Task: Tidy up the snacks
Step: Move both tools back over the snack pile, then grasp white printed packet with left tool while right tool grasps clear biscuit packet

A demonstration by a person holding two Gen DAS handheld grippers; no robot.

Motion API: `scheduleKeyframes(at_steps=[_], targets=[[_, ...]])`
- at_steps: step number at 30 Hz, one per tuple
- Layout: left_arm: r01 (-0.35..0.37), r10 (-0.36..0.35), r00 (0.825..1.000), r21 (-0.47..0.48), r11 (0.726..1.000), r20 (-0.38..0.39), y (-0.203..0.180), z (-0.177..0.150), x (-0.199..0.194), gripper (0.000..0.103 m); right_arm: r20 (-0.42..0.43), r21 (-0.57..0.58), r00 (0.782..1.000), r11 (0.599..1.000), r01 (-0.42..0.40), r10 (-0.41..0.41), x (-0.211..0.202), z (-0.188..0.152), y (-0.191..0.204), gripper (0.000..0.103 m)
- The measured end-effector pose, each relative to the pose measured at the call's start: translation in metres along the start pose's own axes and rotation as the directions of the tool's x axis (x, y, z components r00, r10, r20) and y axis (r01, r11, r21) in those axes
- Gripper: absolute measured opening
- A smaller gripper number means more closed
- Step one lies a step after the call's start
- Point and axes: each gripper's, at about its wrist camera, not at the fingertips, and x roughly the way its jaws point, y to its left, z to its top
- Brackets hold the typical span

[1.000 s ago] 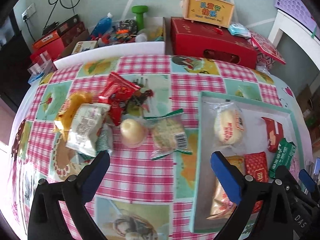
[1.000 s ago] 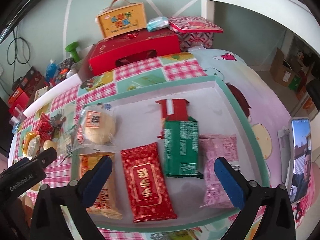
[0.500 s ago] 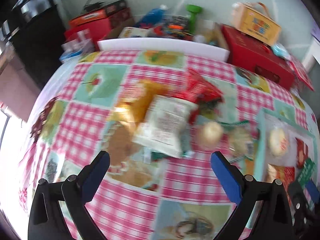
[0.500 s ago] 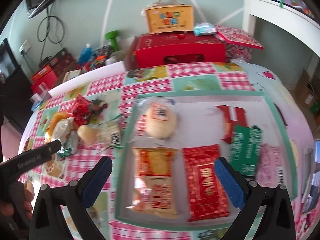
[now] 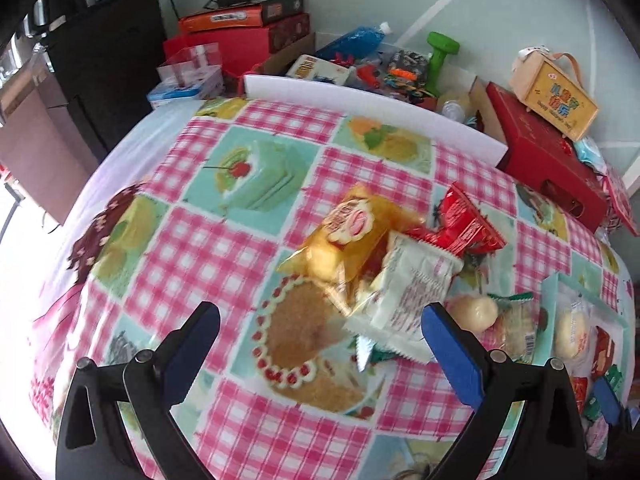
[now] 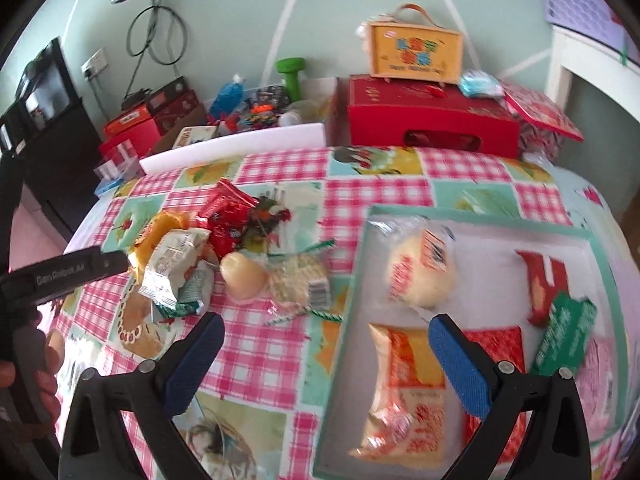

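Both wrist views look down-forward, near table; share snack pile [image 5: 384, 264], tray [image 6: 360, 264] edge

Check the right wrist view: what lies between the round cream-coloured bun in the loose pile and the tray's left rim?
In the right wrist view, one clear-wrapped pale cracker packet with green ends lies between the bun and the tray.

— What lies ahead of the left gripper [image 5: 320, 340]?
— A heap of snack packets [image 5: 384, 264] on the tablecloth [image 5: 208, 248], ahead and slightly right.
— And the right gripper [image 6: 326, 354]?
— The tray [image 6: 352, 304] sits ahead to its right, packets inside; the heap lies ahead-left; boxes [image 6: 432, 120] stand beyond.
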Motion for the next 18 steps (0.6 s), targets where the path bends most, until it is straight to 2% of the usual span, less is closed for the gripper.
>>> scheduleKeyframes(at_steps=[2, 4, 9, 12, 14, 16, 18], targets=[[0.023, -0.023, 1.0, 0.011, 1.0, -0.005, -0.006, 0.006, 0.005, 0.101, 0.001, -0.019, 1.0, 1.0, -0.006, 0.006, 0.006, 0.003, 0.007, 0.1], [0.038, -0.038, 0.999, 0.024, 0.999, 0.006, -0.013, 0.011, 0.008, 0.101, -0.023, -0.028, 1.0, 1.0, -0.012, 0.011, 0.016, 0.006, 0.012, 0.087], [0.096, -0.095, 0.995, 0.057, 0.994, -0.014, -0.029, 0.012, 0.024, 0.1, -0.051, -0.054, 0.999, 0.998, -0.015, 0.012, 0.038, 0.01, 0.021, 0.078], [0.123, -0.122, 0.992, 0.075, 0.99, -0.02, -0.034, 0.012, 0.031, 0.095, -0.069, -0.061, 0.998, 0.998, -0.003, -0.001, 0.051, 0.011, 0.023, 0.07], [0.137, -0.135, 0.99, 0.085, 0.987, -0.03, -0.038, 0.012, 0.035, 0.093, -0.083, -0.063, 0.997, 0.998, -0.002, -0.003, 0.06, 0.011, 0.024, 0.07], [0.146, -0.142, 0.989, 0.092, 0.985, -0.042, -0.041, 0.012, 0.039, 0.082, -0.087, -0.064, 0.996, 0.998, 0.015, -0.021, 0.067, 0.012, 0.022, 0.067], [0.133, -0.128, 0.99, 0.104, 0.986, -0.052, -0.044, 0.01, 0.044, 0.08, -0.097, -0.058, 0.995, 0.998, 0.019, -0.024, 0.073, 0.013, 0.02, 0.064]])
